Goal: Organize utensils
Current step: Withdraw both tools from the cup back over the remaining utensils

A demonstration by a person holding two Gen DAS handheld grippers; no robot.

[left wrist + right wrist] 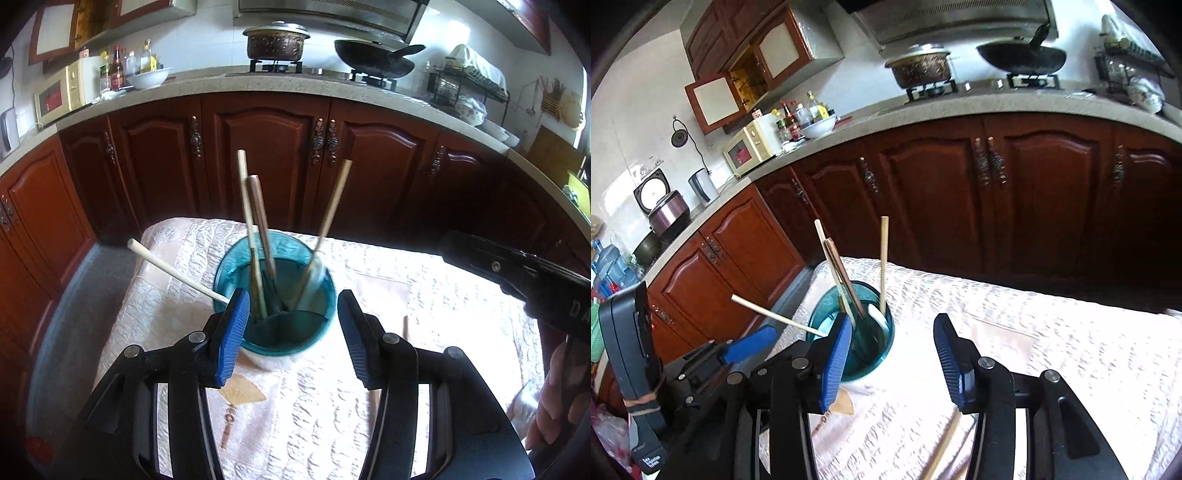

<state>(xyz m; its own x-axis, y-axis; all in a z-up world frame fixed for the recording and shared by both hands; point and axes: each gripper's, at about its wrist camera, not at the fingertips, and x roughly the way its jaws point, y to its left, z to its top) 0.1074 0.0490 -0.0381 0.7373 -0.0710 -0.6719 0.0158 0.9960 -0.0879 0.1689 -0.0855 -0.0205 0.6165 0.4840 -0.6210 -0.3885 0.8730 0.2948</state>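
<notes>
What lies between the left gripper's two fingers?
In the left wrist view, the left gripper is open, nothing gripped; between its fingers shows the teal holder with chopsticks standing in it.

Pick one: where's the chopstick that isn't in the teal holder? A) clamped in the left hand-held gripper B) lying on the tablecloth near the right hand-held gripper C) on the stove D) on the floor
B: a loose chopstick lies flat on the tablecloth, partly under the open right hand-held gripper; the other utensils stand in the teal holder, and nothing is between the pads of the left hand-held gripper.
</notes>
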